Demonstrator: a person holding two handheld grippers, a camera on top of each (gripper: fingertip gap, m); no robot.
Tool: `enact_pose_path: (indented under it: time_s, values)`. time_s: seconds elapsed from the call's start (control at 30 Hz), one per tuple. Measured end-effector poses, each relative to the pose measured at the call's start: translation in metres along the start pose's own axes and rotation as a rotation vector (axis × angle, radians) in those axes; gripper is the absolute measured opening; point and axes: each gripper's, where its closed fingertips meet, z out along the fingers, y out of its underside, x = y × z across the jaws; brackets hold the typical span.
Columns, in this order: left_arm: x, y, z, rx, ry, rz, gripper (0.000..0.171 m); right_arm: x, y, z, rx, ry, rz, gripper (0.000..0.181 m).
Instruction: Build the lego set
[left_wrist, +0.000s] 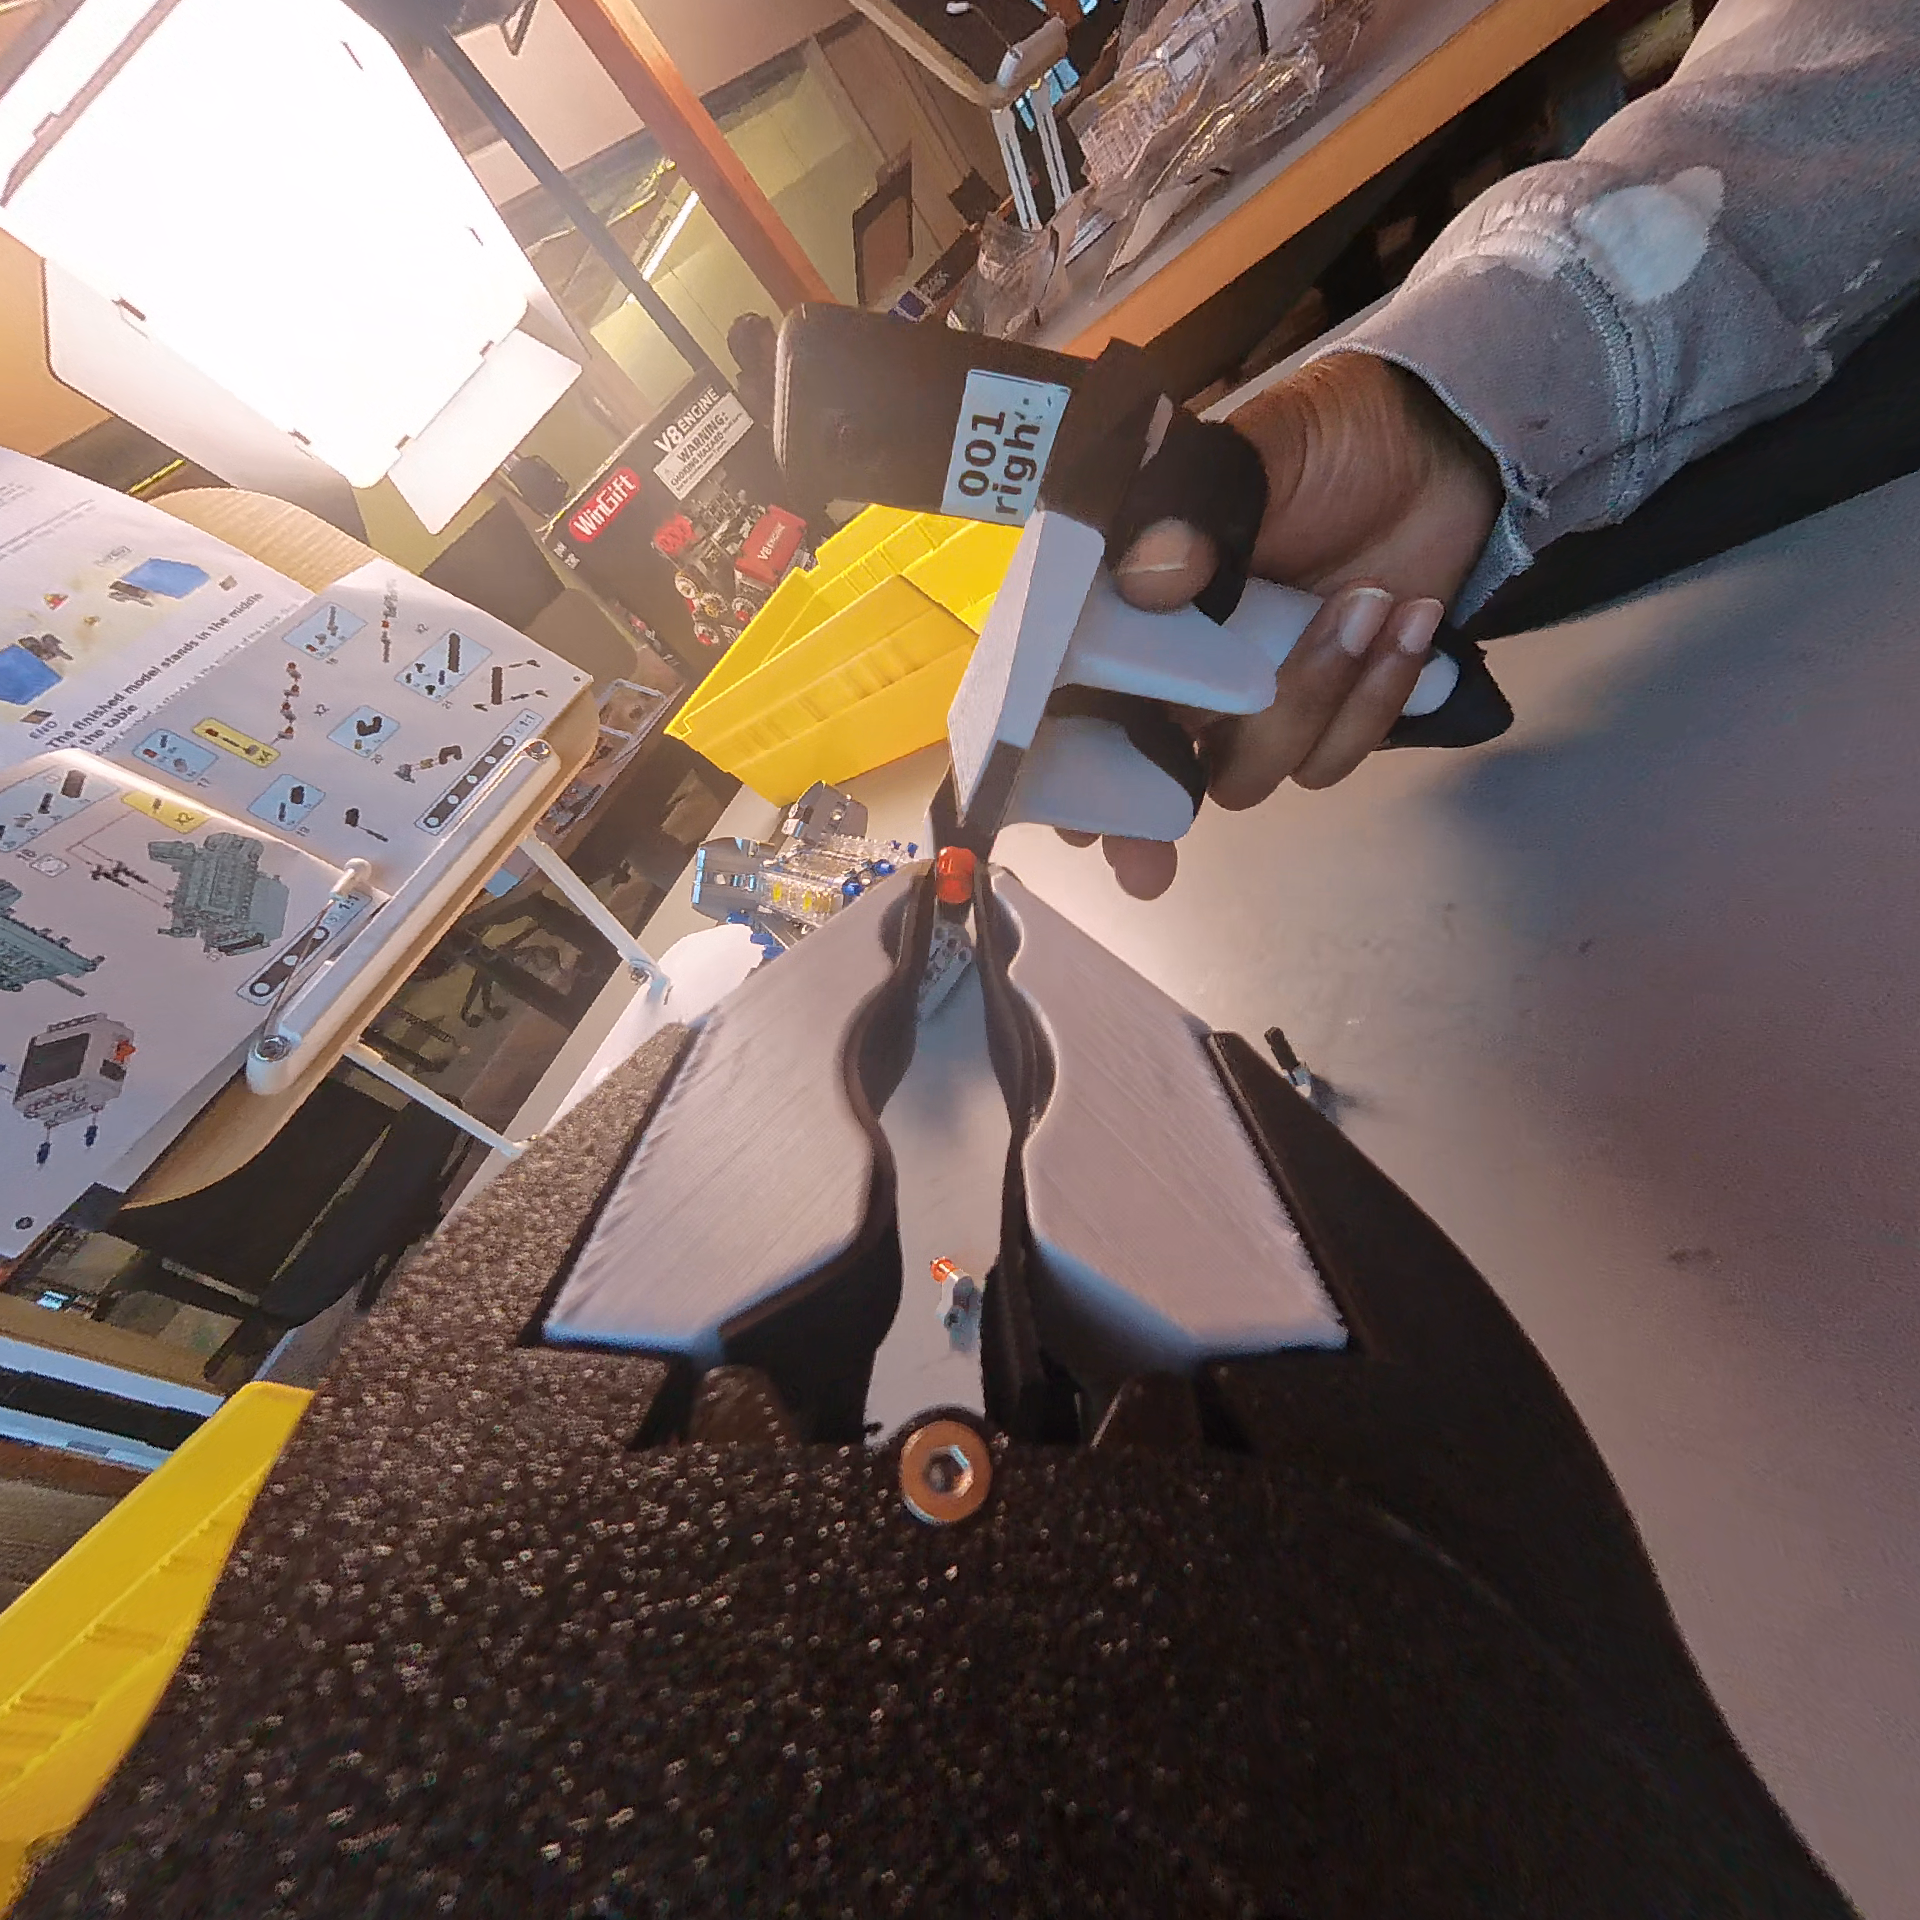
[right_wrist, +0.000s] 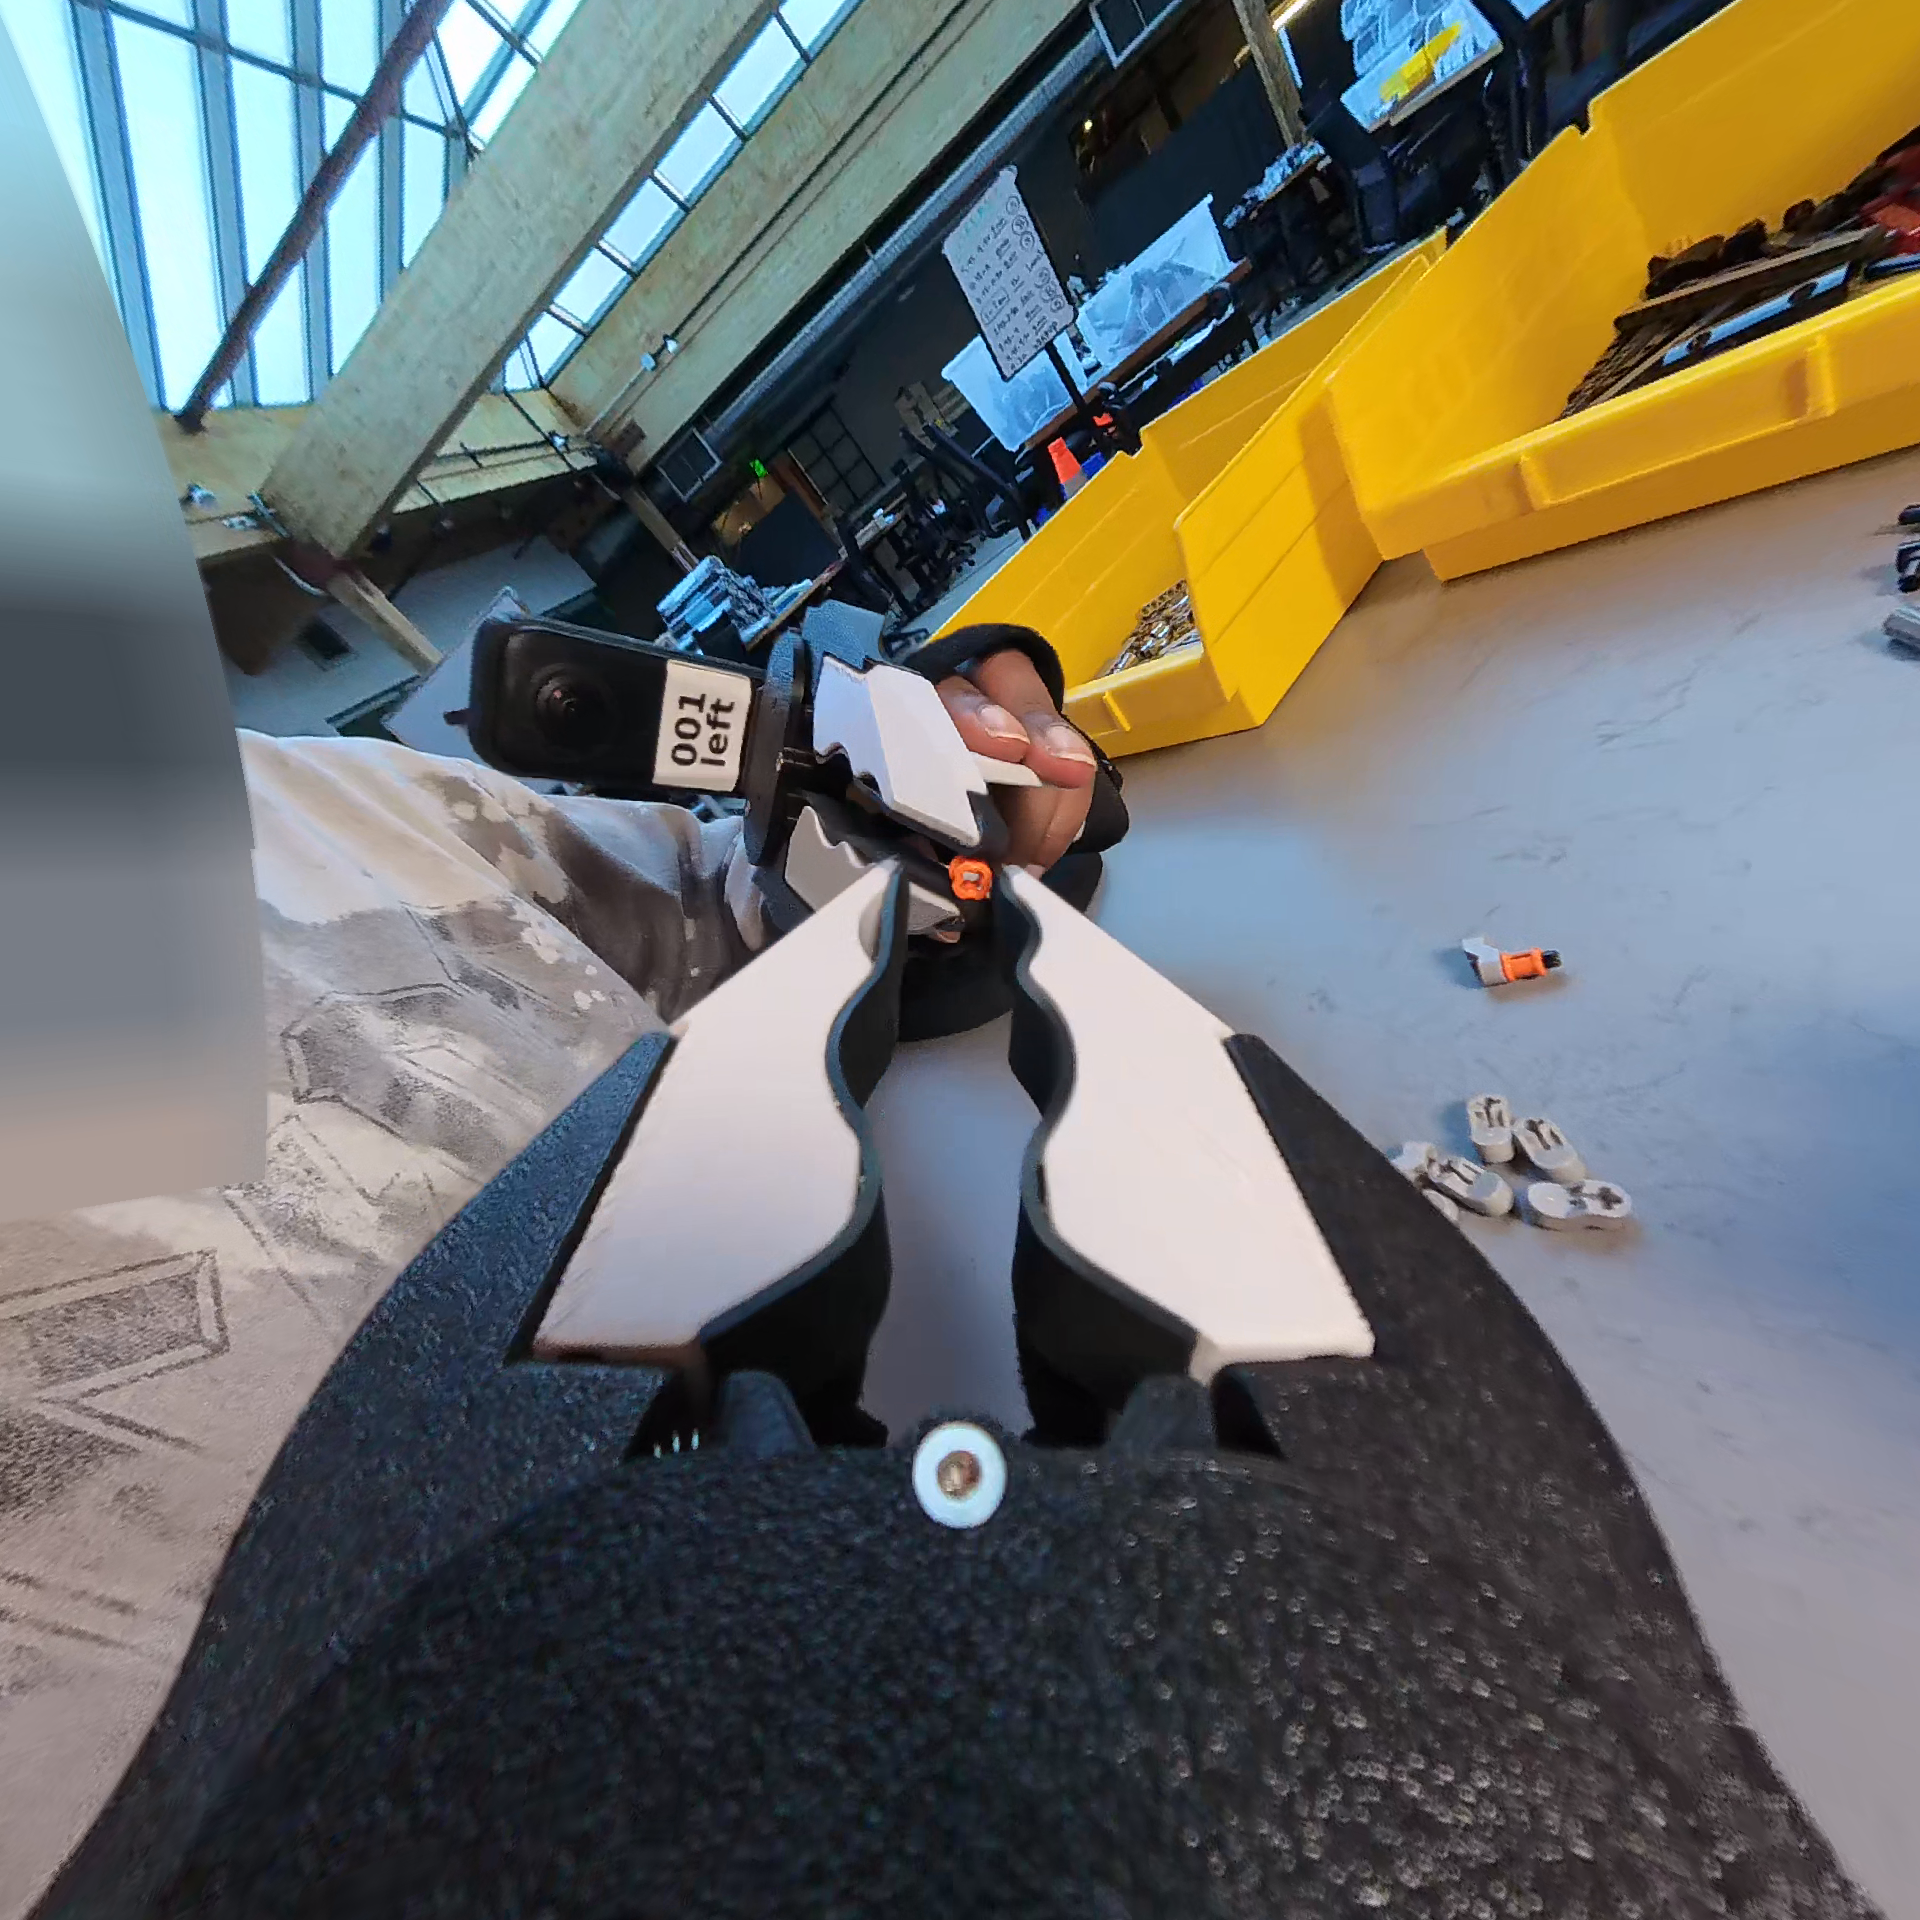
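Above open grey tabletop (right_wrist: 1558, 790), both tongs pinch one orange-tipped piece (right_wrist: 970, 879).

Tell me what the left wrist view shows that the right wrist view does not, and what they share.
Only the left wrist view: an open instruction booklet on a stand, a boxed engine kit and a part-built model beyond the left tool.

Only the right wrist view: loose grey connectors and a grey-and-orange piece on the grey table, plus skylights overhead.

Both: the orange-tipped piece where the left tool and right tool meet, yellow bins, and the opposite hand.
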Motion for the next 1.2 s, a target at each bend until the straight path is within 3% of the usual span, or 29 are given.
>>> enact_pose_path:
  time_s: [0.23, 0.4, 0.5, 0.67, 0.87, 1.0, 1.2]
  values:
    - [0.003, -0.005, -0.002, 0.034, 0.024, -0.024, 0.005, -0.003, 0.002, -0.002, -0.016, 0.001, -0.044, 0.009]
    - [0.003, -0.005, -0.003, 0.039, 0.025, -0.038, 0.005, -0.006, 0.01, 0.005, -0.11, 0.059, -0.198, 0.046]
    - [0.001, -0.005, -0.004, 0.046, 0.025, -0.063, 0.005, 0.005, 0.016, 0.0, -0.186, 0.169, -0.372, 0.05]
    - [0.001, -0.006, -0.006, 0.055, 0.022, -0.065, 0.005, 0.003, 0.011, -0.006, -0.18, 0.166, -0.371, 0.029]
    - [0.003, -0.007, -0.007, 0.054, 0.025, -0.061, 0.005, 0.005, 0.015, -0.007, -0.205, 0.161, -0.394, 0.028]
    - [0.006, -0.007, -0.007, 0.057, 0.028, -0.058, 0.005, 0.002, 0.012, -0.006, -0.172, 0.13, -0.329, 0.043]
    - [0.011, -0.009, -0.007, 0.071, 0.044, -0.047, 0.005, -0.007, 0.009, -0.004, -0.112, 0.047, -0.238, 0.026]
